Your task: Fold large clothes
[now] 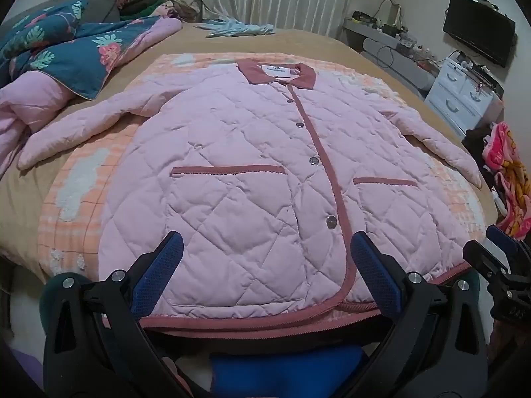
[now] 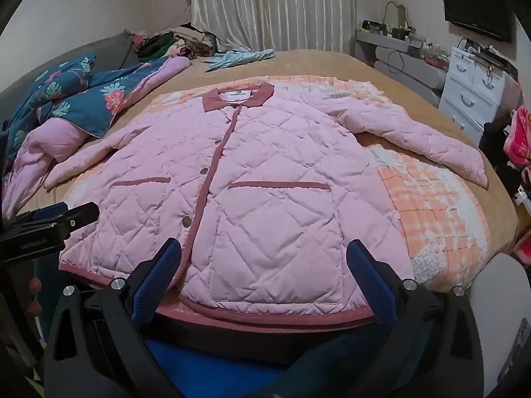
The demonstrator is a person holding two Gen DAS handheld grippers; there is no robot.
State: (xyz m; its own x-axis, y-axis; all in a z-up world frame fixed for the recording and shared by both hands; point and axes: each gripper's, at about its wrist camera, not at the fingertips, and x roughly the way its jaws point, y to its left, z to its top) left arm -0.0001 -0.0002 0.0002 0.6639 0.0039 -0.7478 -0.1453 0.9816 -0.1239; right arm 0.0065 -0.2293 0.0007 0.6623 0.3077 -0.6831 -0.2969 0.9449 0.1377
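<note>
Both grippers, left gripper [image 1: 265,265] and right gripper [image 2: 264,265], are hovering released, gaping over the jacket [image 1: 252,165] hem at the bed's [image 1: 298,38] near edge, probably readying a fold.

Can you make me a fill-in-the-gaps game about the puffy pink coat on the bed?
1. The quilted pink jacket lies flat with its front facing ____.
2. Its collar is a darker ____ colour.
3. The left gripper and right gripper both have their jaws ____.
4. Under the jacket lies an ____ and white checked blanket.

Missing words: up; pink; open; orange
</note>
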